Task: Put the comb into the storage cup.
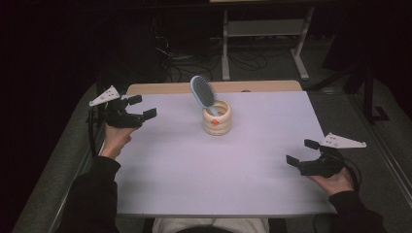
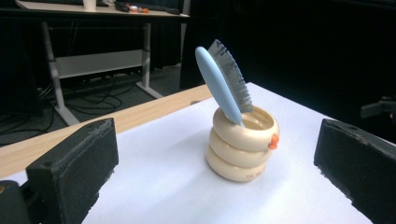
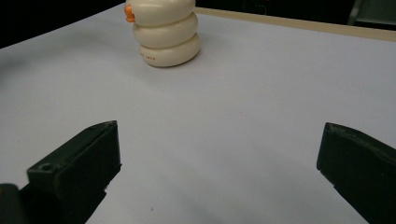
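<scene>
Both claws, the left claw (image 1: 138, 107) at 10 o'clock and the right claw (image 1: 302, 151) at 4 o'clock, hover open and empty while the hairbrush (image 1: 203, 93) stands in the ringed holder (image 1: 217, 120) mid-counter (image 1: 194, 165), the work apparently done or not begun.

Handle buried, top of the holder chopped off!
The hairbrush (image 1: 203, 92) handle's lower end sits hidden inside the cream ringed holder (image 1: 217, 120); the right gripper view crops that holder's rim, and its tiny base print is unreadable.
</scene>
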`<state>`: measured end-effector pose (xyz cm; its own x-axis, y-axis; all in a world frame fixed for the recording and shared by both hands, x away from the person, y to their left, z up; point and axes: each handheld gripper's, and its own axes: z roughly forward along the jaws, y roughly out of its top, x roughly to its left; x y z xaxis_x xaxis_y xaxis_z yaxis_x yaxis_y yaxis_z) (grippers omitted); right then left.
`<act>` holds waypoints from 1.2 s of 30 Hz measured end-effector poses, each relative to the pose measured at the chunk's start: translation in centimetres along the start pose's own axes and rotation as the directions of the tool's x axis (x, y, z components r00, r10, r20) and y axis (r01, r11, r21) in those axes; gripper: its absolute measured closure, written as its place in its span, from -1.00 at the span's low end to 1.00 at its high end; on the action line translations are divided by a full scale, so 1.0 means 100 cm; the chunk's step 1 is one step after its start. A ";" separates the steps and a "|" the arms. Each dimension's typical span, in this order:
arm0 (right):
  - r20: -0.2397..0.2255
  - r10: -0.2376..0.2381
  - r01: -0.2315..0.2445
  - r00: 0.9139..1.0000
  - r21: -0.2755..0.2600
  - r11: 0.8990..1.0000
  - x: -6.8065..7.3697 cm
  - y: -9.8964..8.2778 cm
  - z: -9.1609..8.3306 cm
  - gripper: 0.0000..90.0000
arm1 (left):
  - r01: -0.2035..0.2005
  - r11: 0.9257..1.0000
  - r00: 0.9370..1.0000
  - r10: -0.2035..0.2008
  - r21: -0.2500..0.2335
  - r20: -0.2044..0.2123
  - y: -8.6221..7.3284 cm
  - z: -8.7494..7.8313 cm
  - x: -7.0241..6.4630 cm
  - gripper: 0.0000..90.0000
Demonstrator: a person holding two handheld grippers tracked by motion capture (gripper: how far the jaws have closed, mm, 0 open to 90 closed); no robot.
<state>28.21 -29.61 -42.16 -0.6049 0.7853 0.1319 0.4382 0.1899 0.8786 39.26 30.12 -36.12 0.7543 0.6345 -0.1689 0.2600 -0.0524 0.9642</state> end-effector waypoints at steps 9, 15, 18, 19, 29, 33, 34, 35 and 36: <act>-0.001 -0.004 0.004 1.000 0.002 1.000 0.000 0.000 0.000 -1.00 | -0.004 1.000 1.000 0.004 0.001 0.005 -0.009 -0.010 -0.003 -1.00; -0.005 -0.008 0.008 1.000 0.004 1.000 0.001 0.000 0.000 -1.00 | 0.008 1.000 1.000 -0.008 0.000 -0.003 -0.019 -0.018 -0.001 -1.00; -0.005 -0.007 0.008 1.000 0.006 1.000 0.001 0.000 0.001 -1.00 | 0.014 1.000 1.000 -0.014 0.003 -0.011 -0.026 -0.024 0.001 -1.00; -0.006 -0.007 0.007 1.000 0.008 1.000 0.001 0.000 0.001 -1.00 | 0.014 1.000 1.000 -0.014 0.004 -0.016 -0.028 -0.026 0.002 -1.00; -0.004 -0.015 0.015 1.000 0.017 1.000 0.002 -0.001 0.001 -1.00 | 0.029 1.000 0.999 -0.029 0.000 -0.043 -0.044 -0.045 0.008 -1.00; -0.003 -0.016 0.017 1.000 0.022 1.000 0.002 -0.001 0.002 -1.00 | 0.031 1.000 0.998 -0.031 -0.002 -0.053 -0.047 -0.051 0.010 -1.00; -0.003 -0.016 0.016 1.000 0.023 1.000 0.002 -0.001 0.002 -1.00 | 0.031 1.000 0.998 -0.031 -0.002 -0.055 -0.048 -0.053 0.010 -1.00; -0.003 -0.018 0.018 1.000 0.024 1.000 0.002 -0.001 0.002 -1.00 | 0.033 0.999 0.998 -0.033 -0.003 -0.057 -0.048 -0.054 0.011 -1.00; -0.002 -0.019 0.020 1.000 0.024 1.000 0.002 -0.001 0.002 -1.00 | 0.032 0.999 0.998 -0.032 -0.005 -0.058 -0.049 -0.055 0.011 -1.00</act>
<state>28.17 -29.35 -42.36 -0.6146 0.7803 0.1157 0.4423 0.2194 0.8696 35.47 35.32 -39.87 0.7092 0.6795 -0.1880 0.2810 -0.0279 0.9593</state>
